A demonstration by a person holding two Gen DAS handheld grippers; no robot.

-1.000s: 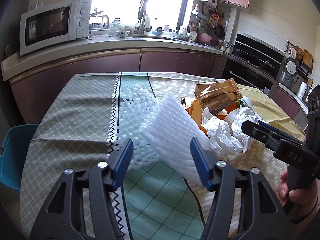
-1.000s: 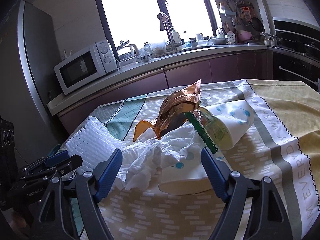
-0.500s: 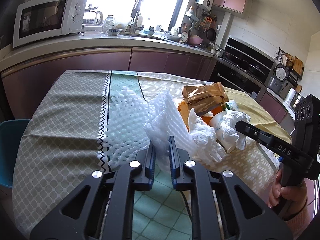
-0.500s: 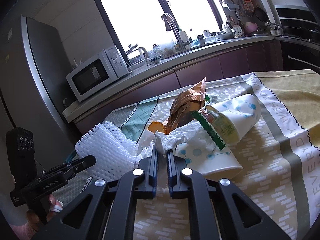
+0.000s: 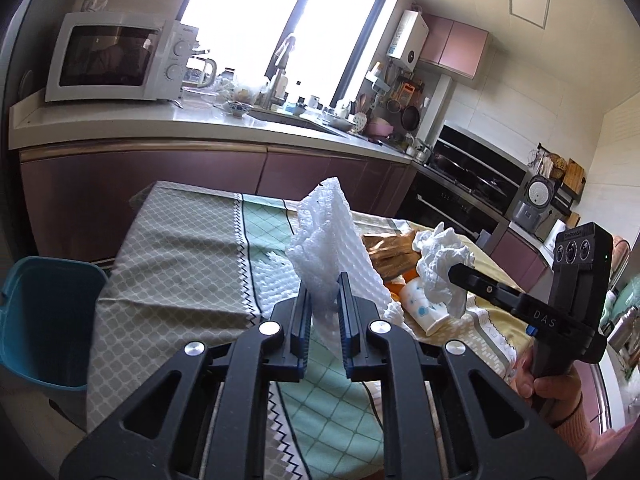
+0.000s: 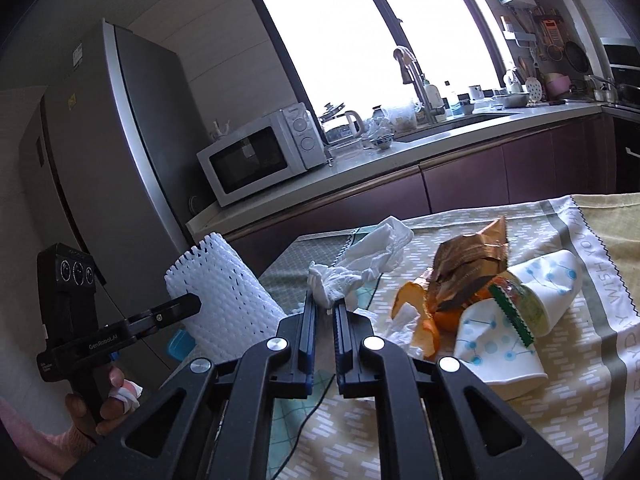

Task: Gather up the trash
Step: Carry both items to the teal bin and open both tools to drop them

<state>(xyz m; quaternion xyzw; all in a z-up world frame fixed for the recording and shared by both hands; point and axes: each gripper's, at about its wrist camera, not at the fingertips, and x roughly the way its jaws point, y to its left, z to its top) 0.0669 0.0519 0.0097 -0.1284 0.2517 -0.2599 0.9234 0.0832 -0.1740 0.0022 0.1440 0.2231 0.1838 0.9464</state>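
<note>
My left gripper is shut on a white foam net sleeve and holds it upright above the table. The right wrist view shows the same foam net at the left. My right gripper is shut on a crumpled white tissue, also lifted off the table. On the tablecloth lie a brown snack wrapper, orange peel, two paper cups with blue dots and a green packet. A second foam net lies flat under the held one.
A blue bin stands on the floor at the table's left edge. The table has a patterned cloth. Behind it runs a counter with a microwave and a sink. A fridge stands at the left.
Both grippers went from open to shut, the left on the foam net and the right on the tissue. Both then rose, lifting their pieces off the table.
</note>
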